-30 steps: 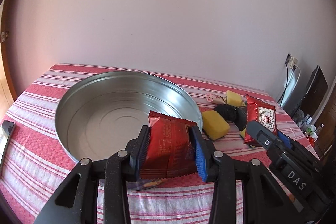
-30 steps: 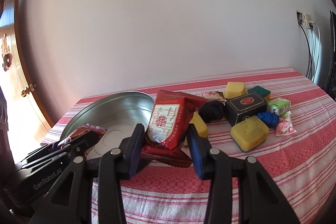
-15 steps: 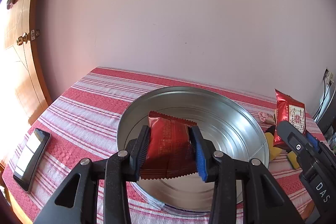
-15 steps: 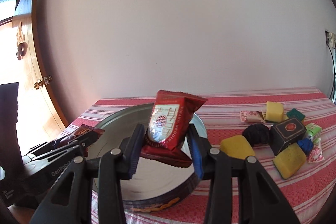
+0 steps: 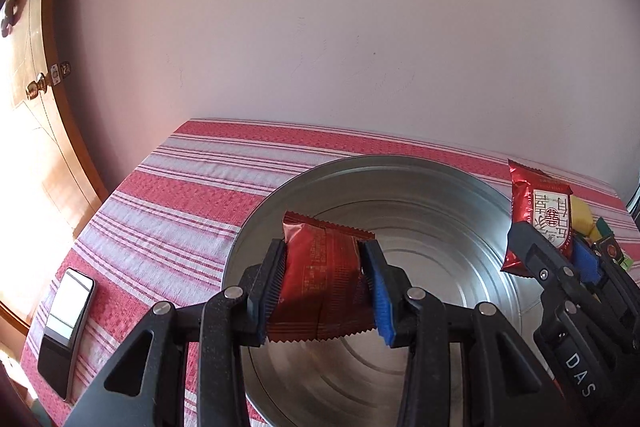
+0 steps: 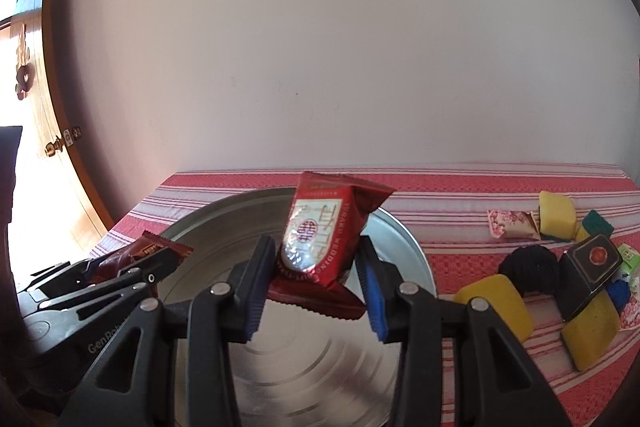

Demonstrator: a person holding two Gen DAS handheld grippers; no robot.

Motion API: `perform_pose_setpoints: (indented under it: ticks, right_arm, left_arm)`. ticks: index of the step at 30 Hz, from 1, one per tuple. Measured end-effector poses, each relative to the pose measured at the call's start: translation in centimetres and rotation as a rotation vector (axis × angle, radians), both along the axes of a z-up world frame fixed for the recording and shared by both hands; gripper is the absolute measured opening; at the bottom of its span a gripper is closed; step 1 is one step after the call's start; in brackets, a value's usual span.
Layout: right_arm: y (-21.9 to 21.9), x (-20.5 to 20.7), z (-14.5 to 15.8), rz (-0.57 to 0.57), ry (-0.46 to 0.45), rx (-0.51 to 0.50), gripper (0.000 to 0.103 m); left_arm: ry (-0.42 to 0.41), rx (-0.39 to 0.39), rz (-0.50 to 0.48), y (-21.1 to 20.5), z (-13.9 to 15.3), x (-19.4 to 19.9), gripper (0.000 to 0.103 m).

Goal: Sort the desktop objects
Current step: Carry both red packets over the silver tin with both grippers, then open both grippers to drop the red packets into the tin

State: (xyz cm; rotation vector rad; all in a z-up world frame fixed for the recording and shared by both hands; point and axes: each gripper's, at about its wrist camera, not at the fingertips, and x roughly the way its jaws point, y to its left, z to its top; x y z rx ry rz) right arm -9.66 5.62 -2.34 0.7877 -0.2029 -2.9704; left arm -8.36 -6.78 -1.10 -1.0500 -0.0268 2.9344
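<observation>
Jaws of the left gripper (image 5: pixel 324 291) pinch a dark red packet (image 5: pixel 320 283) above the metal pan (image 5: pixel 460 211). Right gripper (image 6: pixel 316 287) jaws pinch a red labelled packet (image 6: pixel 320 235) over it too.

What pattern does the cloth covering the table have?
Red and white stripes on the woven tablecloth, running along the table; clearest in the right wrist view.

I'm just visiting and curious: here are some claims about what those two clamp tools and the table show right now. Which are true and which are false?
1. Each gripper holds a red packet. True: left gripper grips the plain red packet; right gripper grips the red packet with white label.
2. The metal tin already contains sponges. False: it holds nothing yet.
3. A phone lies on the striped cloth. True.
4. The black box sits inside the tin. False: it sits on the cloth among the yellow sponges.
</observation>
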Motion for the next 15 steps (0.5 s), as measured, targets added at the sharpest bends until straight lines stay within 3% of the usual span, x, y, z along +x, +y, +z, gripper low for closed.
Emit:
perform_pose_setpoints:
  ticks: [13,14,15]
  right_arm:
    - [0.2,-1.9,-1.5,0.022,-0.025,0.009,0.044]
    - [0.3,-1.9,-1.4,0.023,-0.015,0.006,0.045]
    - [0.4,-1.9,-1.3,0.028,-0.004,-0.005,0.057]
  left_arm:
    - [-0.08,-0.072,0.047,-0.1,-2.4,-3.6,0.043]
    - [-0.08,-0.067,0.042,-0.1,-2.4,-3.6,0.044]
    - [-0.074,-0.062,0.041,-0.2,-2.3,-3.5,0.052]
